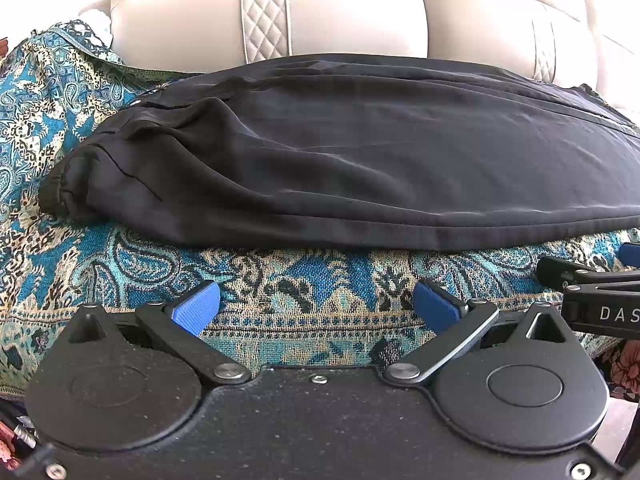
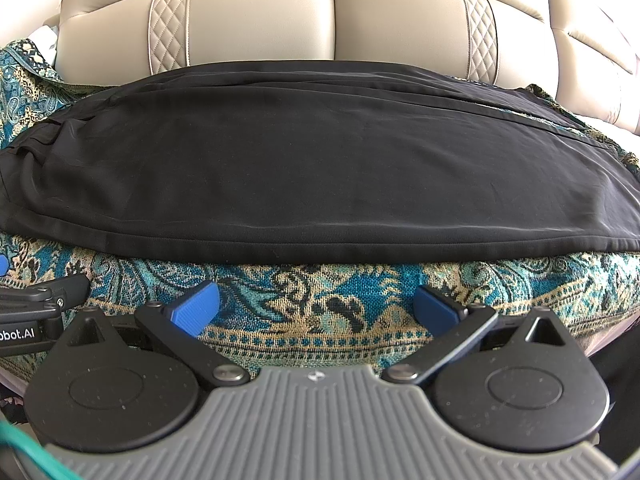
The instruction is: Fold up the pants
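Black pants [image 1: 340,152] lie flat and lengthwise across a teal paisley cloth [image 1: 280,280] on a sofa seat, legs laid one on the other. The gathered waistband end [image 1: 60,192] is at the left. The pants fill the middle of the right wrist view [image 2: 312,168]. My left gripper [image 1: 316,306] is open and empty, just short of the pants' near edge. My right gripper [image 2: 316,306] is open and empty, also just short of the near edge. Each gripper shows at the other view's side: the right one [image 1: 600,292], the left one [image 2: 36,304].
The beige leather sofa backrest [image 1: 340,12] with quilted strips rises right behind the pants and also shows in the right wrist view [image 2: 332,20]. The paisley cloth [image 2: 320,292] hangs over the seat's front edge. A floral fabric [image 1: 624,368] shows at the lower right.
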`<state>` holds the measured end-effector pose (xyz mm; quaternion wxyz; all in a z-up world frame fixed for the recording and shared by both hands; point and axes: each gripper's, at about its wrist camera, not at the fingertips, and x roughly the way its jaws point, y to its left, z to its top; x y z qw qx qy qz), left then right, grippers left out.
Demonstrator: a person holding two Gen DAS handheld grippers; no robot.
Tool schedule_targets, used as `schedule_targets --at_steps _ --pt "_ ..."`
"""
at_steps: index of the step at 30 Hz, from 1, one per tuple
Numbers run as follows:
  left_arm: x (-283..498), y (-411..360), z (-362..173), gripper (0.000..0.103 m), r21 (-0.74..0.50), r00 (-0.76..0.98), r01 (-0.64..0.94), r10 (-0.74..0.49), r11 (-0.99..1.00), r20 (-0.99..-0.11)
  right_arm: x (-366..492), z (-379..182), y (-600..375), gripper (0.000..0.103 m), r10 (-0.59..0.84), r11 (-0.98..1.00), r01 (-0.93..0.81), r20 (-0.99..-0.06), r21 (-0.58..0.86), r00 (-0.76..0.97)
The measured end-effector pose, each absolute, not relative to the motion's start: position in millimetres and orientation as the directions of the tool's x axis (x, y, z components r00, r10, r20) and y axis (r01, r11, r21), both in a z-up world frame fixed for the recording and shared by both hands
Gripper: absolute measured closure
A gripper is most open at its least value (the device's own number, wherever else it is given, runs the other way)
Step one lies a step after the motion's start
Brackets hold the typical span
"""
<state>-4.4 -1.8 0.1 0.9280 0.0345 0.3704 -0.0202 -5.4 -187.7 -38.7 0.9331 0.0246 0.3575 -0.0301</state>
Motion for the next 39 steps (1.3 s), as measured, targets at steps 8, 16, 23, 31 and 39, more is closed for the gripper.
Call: schedule_targets --at_steps 8,16,23,31,39 --pt "-3.9 -2.1 0.0 0.0 0.05 0.724 0.065 -0.013 0.997 -0.689 -5.5 -38.5 -187.2 0.0 -0.039 0.997 0.074 -0.669 0.024 0.742" --pt "-4.6 -2.1 -0.4 0.0 0.05 0.725 0.065 -0.013 0.997 -0.688 -5.5 -39.0 -186.6 0.0 -0.039 0.997 0.074 -0.669 0.024 0.742" --pt "-4.9 -2.2 -0.7 0.0 0.049 0.727 0.064 -0.013 0.997 -0.687 -5.2 -39.9 -186.3 0.0 -0.039 0.997 0.074 -0.669 0.024 0.742" --pt "3.6 -2.4 2.2 0.0 0.047 0.716 0.057 -0.009 0.997 -0.698 -4.0 -40.2 -185.8 0.0 -0.039 0.997 0.076 -0.68 0.024 0.732" --pt "16.6 13.6 31.1 0.008 0.03 0.707 0.105 -0.053 0.994 -0.705 12.0 -27.5 -190.4 0.0 0.003 0.999 0.035 -0.766 0.033 0.642"
